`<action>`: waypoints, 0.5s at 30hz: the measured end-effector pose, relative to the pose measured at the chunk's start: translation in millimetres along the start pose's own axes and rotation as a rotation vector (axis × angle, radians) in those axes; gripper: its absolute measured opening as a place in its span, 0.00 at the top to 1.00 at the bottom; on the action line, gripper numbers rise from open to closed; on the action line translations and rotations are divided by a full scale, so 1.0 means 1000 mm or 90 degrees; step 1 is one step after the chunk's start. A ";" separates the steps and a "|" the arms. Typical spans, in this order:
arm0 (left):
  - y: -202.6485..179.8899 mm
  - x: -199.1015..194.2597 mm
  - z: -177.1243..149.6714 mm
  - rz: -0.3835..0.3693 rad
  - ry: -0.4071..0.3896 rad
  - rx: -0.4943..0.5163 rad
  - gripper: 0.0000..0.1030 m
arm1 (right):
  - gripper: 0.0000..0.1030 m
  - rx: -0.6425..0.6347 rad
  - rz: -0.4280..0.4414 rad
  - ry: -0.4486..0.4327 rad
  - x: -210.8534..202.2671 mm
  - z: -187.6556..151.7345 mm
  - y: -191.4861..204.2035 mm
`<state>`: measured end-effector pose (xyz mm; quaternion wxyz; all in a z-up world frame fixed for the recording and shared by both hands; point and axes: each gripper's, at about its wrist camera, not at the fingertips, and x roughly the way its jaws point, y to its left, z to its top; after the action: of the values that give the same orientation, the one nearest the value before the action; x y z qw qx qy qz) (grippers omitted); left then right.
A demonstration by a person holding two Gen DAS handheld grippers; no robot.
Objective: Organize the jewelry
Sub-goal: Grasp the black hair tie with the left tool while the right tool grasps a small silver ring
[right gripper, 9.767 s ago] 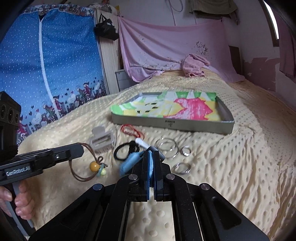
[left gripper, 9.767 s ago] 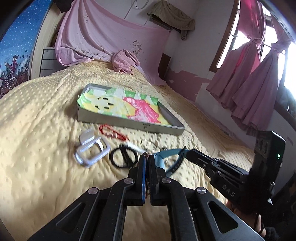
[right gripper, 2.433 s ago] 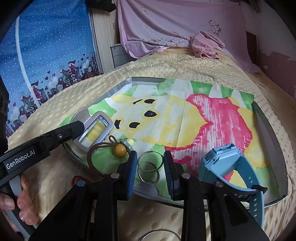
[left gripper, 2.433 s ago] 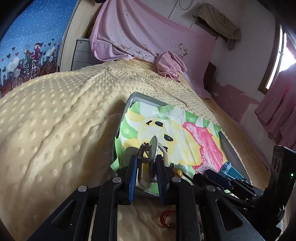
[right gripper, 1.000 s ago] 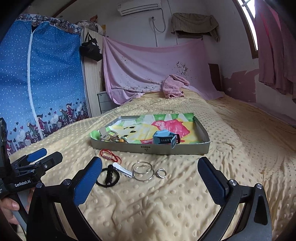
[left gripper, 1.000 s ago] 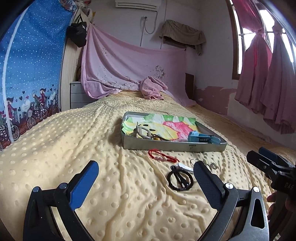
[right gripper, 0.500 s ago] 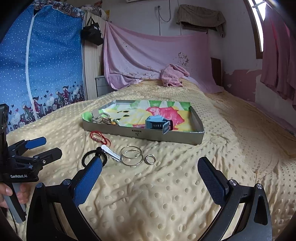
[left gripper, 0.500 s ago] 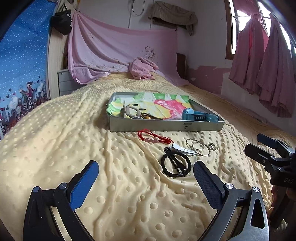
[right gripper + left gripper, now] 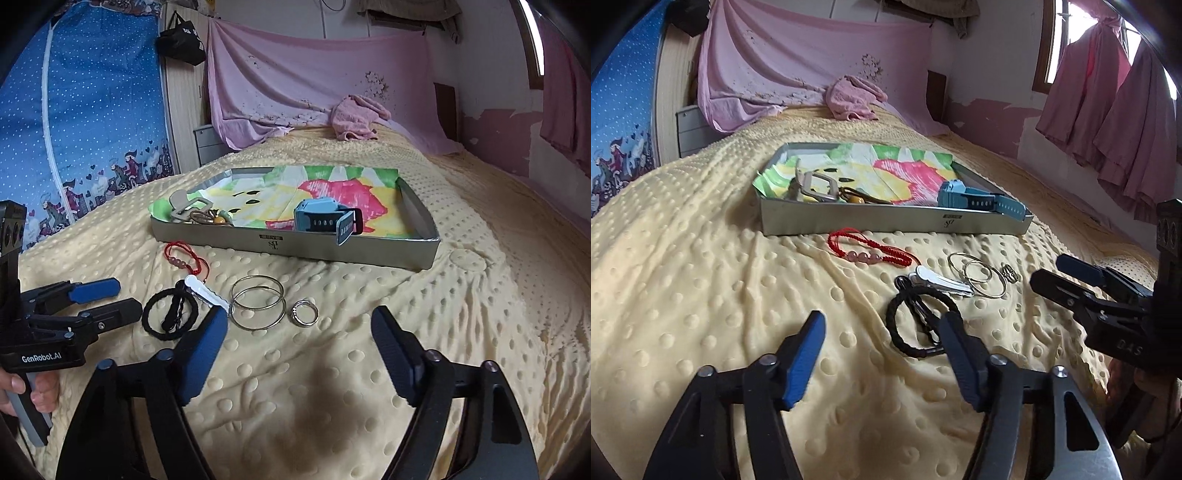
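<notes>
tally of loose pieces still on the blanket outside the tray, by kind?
Red cord bracelet: 1
Black hair tie: 1
White clip: 1
Large thin hoops: 2
Small ring: 1
Total: 6

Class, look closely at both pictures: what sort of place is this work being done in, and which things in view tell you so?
Most likely a bedroom in a home. The work is done on a bed under a dotted yellow blanket, pink curtains hang at a window, and a zipped fabric wardrobe stands beside the bed.
</notes>
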<state>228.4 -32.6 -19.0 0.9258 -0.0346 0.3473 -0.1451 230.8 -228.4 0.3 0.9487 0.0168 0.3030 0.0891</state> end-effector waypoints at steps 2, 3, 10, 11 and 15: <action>0.000 0.006 0.001 -0.006 0.016 -0.002 0.55 | 0.42 0.005 0.002 0.005 0.007 0.000 0.001; 0.000 0.010 0.001 -0.011 0.024 -0.005 0.57 | 0.42 0.007 0.003 0.010 0.011 0.000 0.001; 0.002 0.022 0.005 -0.023 0.043 -0.016 0.68 | 0.56 0.042 0.017 0.037 0.036 0.000 -0.005; 0.002 0.024 0.006 -0.023 0.047 -0.016 0.70 | 0.58 0.049 0.021 0.041 0.039 -0.001 -0.007; 0.004 0.026 0.007 -0.017 0.050 -0.022 0.83 | 0.67 0.065 0.032 0.054 0.050 -0.003 -0.012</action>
<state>252.7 -36.5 -31.1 0.9086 -0.0492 0.3855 -0.1529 270.9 -231.4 -31.3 0.9303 0.0692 0.3466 0.0982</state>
